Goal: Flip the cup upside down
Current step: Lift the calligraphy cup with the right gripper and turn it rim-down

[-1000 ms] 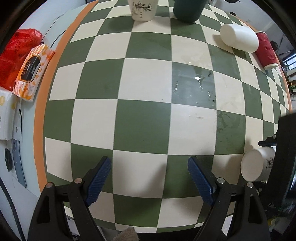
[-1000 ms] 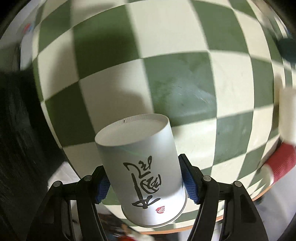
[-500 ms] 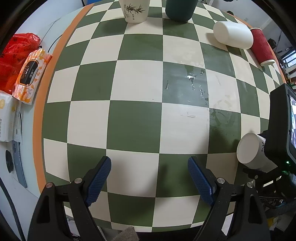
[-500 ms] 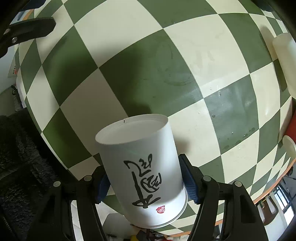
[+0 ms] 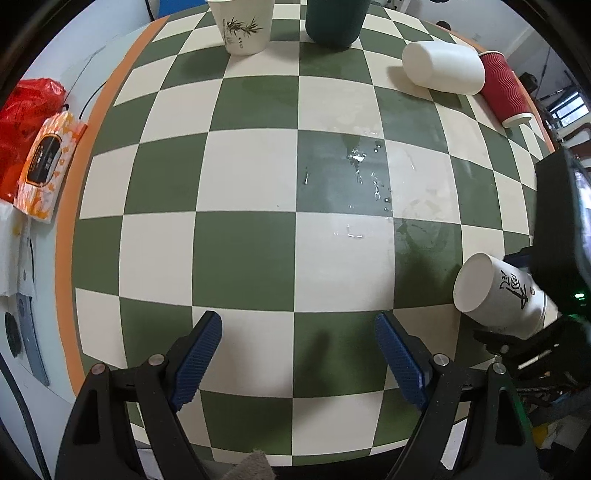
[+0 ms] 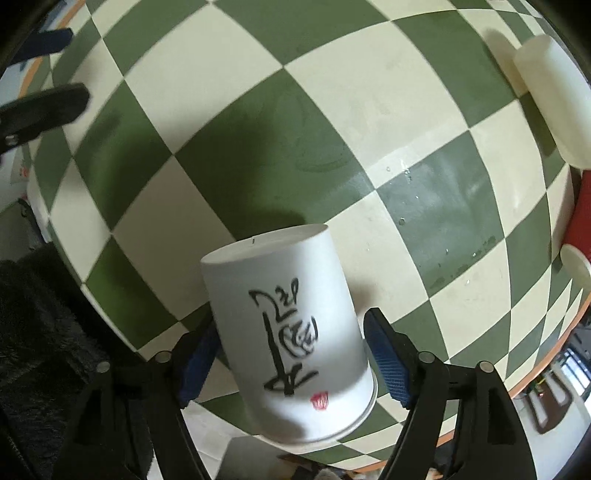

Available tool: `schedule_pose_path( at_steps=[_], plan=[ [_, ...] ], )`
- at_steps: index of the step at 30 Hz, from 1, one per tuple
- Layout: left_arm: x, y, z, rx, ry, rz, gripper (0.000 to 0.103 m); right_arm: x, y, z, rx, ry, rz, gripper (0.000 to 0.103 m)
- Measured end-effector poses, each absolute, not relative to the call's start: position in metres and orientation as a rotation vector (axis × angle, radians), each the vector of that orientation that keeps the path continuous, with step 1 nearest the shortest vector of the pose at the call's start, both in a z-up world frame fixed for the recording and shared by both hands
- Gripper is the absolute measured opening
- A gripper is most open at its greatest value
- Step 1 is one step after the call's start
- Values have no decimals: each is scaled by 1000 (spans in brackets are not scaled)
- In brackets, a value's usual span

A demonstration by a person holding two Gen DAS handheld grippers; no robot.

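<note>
A white paper cup (image 6: pixel 291 332) with black brush writing sits between the blue pads of my right gripper (image 6: pixel 291 356), base pointing away, rim toward the camera. A gap shows between the right pad (image 6: pixel 386 358) and the cup wall, so the jaws stand slightly apart. In the left wrist view the same cup (image 5: pixel 495 295) is at the right edge, tilted, above the checkered table (image 5: pixel 258 184). My left gripper (image 5: pixel 297 360) is open and empty over the table's near edge.
At the table's far side stand a white cup with a bamboo print (image 5: pixel 243 26) and a dark green cup (image 5: pixel 336 22). A white cup (image 5: pixel 443 66) and a red ribbed cup (image 5: pixel 506 92) lie on their sides. Water drops (image 5: pixel 365 173) mark the middle. Packets (image 5: pixel 44 162) lie left.
My right gripper has carried the cup further over the table and rotated it. Its jaws have widened a little around the cup. My left gripper has hardly moved.
</note>
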State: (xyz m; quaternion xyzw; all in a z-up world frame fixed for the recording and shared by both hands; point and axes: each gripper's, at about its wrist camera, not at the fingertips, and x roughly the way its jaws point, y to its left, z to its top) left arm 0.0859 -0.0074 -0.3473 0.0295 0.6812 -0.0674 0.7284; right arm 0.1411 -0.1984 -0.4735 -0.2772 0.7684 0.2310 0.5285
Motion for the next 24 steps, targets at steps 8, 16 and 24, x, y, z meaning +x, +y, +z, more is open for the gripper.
schedule_pose_path(
  at_steps=[8, 16, 24],
  plan=[
    [87, -10, -336, 84, 1483, -143, 85, 149, -203, -450, -620, 1809, 537, 80],
    [82, -17, -339, 97, 1484, -145, 85, 156, -196, -444, -553, 1817, 520, 80],
    [81, -21, -345, 101, 1488, -141, 85, 157, -183, -456, -546, 1823, 514, 77]
  ],
)
